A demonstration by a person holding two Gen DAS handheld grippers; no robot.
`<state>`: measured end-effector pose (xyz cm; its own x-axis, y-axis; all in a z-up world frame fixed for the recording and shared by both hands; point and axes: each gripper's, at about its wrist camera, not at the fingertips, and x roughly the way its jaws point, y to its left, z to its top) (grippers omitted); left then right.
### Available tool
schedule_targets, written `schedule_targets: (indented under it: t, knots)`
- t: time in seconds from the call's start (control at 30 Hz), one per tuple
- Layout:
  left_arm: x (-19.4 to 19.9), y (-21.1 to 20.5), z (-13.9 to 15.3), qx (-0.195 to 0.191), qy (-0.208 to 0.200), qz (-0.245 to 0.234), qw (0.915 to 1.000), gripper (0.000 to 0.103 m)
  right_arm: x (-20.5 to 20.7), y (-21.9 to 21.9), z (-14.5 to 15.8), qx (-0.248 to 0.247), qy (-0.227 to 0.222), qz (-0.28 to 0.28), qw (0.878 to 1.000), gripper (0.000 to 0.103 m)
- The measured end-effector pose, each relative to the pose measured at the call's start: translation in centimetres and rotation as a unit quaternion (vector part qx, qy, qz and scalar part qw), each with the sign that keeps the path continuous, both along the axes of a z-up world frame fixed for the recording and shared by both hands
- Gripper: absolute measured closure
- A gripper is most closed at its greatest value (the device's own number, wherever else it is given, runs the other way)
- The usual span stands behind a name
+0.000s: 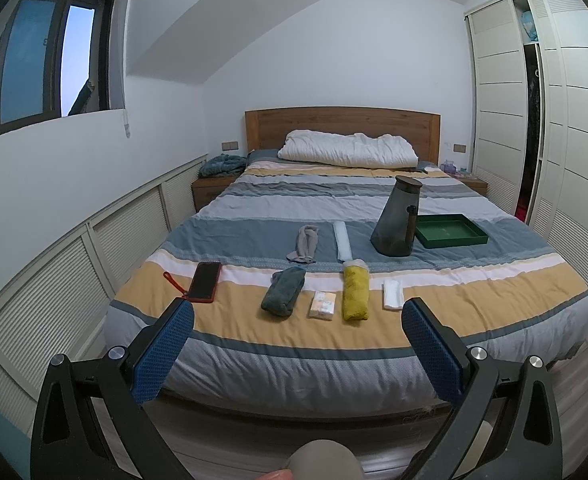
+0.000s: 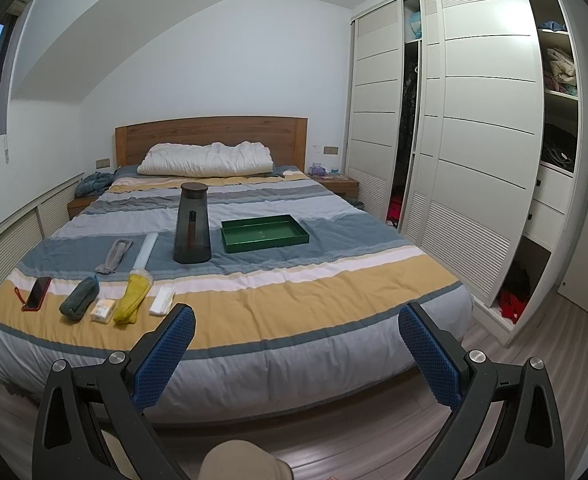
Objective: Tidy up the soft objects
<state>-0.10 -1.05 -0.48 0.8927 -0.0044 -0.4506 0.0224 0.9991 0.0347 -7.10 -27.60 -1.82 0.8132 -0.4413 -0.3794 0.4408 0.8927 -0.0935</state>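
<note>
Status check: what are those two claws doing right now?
Left gripper, right gripper open, empty. Yellow towel untouched on bed. Green tray empty. Path clear.

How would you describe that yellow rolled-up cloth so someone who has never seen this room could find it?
Start at the striped bed and look at the row of small items near its foot end. The yellow rolled towel lies on the mustard stripe, between a small tissue packet and a folded white cloth. It is the only bright yellow thing there; the other rolled towel is dark teal.
</note>
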Motion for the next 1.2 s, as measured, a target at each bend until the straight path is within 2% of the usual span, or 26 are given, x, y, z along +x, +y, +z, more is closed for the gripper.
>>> schedule_targets:
  t: [0.87,1.2]
  knots:
    - [1.1,-0.2,0.5,0.016,-0.005,0.006,0.9998,0.001,1.7,0.0,-0.3,-0.003,0.005,0.016,1.0,0.0]
    - [3.0,0.0,0.3,0.016,0.004,0.009,0.9998,0.001,4.7,0.6,-0.1,-0.009,0.021,0.036,0.999,0.0]
